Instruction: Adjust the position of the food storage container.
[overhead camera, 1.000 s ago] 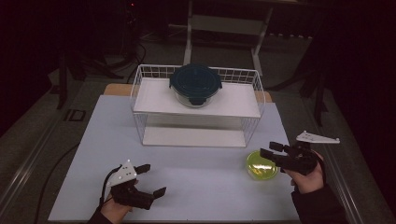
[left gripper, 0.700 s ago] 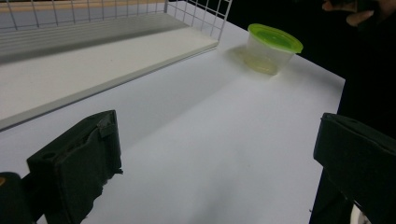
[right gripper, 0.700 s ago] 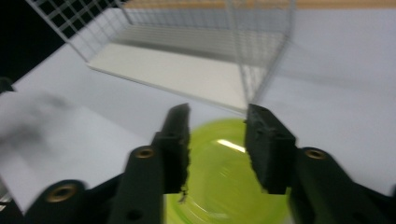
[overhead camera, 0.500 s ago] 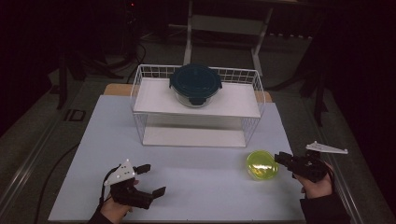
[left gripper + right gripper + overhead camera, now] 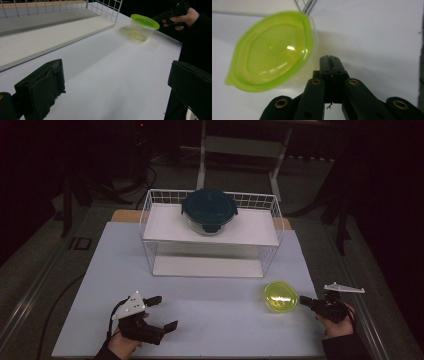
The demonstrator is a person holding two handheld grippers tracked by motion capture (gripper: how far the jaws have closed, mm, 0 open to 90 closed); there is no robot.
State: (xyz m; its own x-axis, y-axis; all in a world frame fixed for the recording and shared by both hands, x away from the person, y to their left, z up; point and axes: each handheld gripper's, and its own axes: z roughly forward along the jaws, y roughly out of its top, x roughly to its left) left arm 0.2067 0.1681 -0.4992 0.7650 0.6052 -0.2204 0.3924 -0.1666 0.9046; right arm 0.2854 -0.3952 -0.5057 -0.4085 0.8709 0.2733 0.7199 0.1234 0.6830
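Two grippers work over a white tabletop (image 5: 210,320), and we read the scene from its largest part downward. At the far side stands a white wire rack (image 5: 212,232) whose upper shelf carries a glass container with a dark lid (image 5: 209,211). Near the right edge of the tabletop, well apart from the rack, sits a small clear tub with a green lid (image 5: 281,296). Our left gripper (image 5: 159,312) rests low with its jaws spread wide and nothing between them. Our right gripper (image 5: 306,303) sits just beside the tub, its jaws having just been closing, now pressed together with nothing between them. We judge the step in hand to be taking up the tub: to do it well we should part the jaws again, bring them level astride the wall below the lid rim, and close gently, since thin plastic may flex or slide.
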